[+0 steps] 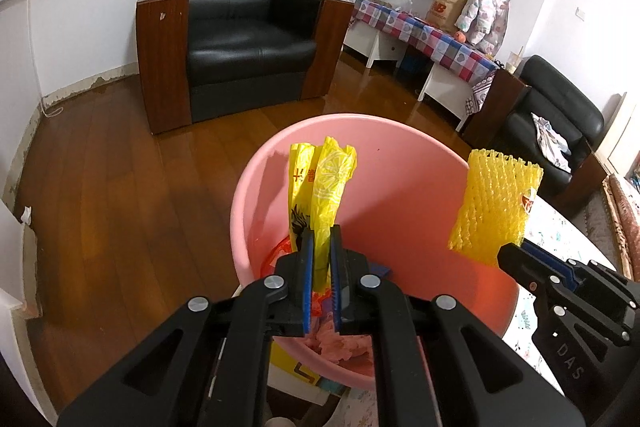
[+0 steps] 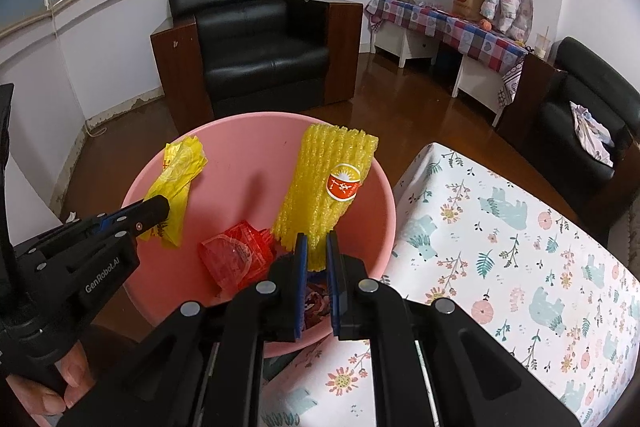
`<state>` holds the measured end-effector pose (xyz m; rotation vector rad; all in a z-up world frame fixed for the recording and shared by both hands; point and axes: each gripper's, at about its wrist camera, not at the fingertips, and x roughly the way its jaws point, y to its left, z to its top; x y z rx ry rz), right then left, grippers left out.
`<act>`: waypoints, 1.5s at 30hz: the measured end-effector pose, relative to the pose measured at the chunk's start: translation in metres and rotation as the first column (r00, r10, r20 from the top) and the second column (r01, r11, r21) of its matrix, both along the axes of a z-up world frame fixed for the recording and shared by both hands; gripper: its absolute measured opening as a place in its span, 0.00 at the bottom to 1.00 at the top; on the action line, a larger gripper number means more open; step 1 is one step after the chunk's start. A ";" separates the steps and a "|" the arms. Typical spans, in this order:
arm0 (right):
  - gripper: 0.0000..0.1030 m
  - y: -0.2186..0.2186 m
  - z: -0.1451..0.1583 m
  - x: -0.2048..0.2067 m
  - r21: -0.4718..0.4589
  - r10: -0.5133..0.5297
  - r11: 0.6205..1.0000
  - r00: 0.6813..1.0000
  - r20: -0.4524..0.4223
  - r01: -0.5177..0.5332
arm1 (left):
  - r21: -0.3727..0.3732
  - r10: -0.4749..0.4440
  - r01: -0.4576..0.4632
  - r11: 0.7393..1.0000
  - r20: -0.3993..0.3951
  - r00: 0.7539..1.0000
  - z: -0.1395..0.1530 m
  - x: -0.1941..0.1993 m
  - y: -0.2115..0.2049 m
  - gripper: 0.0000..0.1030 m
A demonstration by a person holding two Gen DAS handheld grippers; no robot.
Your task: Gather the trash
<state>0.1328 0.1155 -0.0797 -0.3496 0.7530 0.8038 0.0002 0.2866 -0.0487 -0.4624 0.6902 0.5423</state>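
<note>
Left tool (image 1: 322, 239) clamped on a yellow plastic wrapper (image 1: 326, 183), held upright over the pink bin (image 1: 256, 167). Right tool (image 2: 317, 247) pinched shut on a yellow foam net (image 2: 326, 183) with an orange sticker (image 2: 343, 183), likewise above the bin's mouth. Below both tools, inside: a red plastic tray (image 2: 236, 255) and pinkish scraps. Just right of the right tool, a worktop under a floral cloth (image 2: 500, 247). Beyond, a black armchair (image 1: 240, 39) on wooden floor (image 1: 120, 167); nothing between tools and bin.
</note>
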 end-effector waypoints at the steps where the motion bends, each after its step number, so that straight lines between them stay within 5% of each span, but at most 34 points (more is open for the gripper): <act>1: 0.08 0.001 -0.001 0.000 -0.001 0.001 1.000 1.000 -0.002 -0.001 | -0.003 -0.001 0.001 1.000 0.002 1.000 -0.001 0.000 0.001 0.07; 4: 0.08 0.004 -0.004 0.000 -0.002 0.004 1.000 1.000 -0.007 -0.005 | -0.021 -0.009 0.009 1.000 0.016 1.000 -0.002 -0.002 0.006 0.14; 6: 0.08 0.005 -0.006 0.001 -0.003 0.007 1.000 1.000 -0.011 -0.007 | -0.033 -0.015 0.016 0.999 0.026 1.000 -0.002 -0.002 0.008 0.36; 9: 0.08 0.006 -0.007 0.001 -0.002 0.008 1.000 1.000 -0.017 -0.008 | -0.036 -0.026 0.028 0.999 0.042 0.999 -0.001 -0.003 0.007 0.44; 20: 0.10 0.008 -0.011 0.004 0.014 0.025 1.000 0.999 -0.039 -0.024 | -0.030 -0.039 0.041 0.999 0.056 0.998 0.002 -0.003 0.000 0.45; 25: 0.35 0.009 -0.009 0.001 0.035 0.045 0.998 0.998 -0.041 -0.043 | -0.020 -0.042 0.043 0.999 0.064 0.997 0.006 -0.005 -0.006 0.45; 45: 0.43 -0.010 0.001 -0.003 0.074 0.041 0.997 0.998 -0.040 -0.038 | 0.009 -0.048 0.047 0.999 0.067 0.997 0.020 -0.009 -0.013 0.45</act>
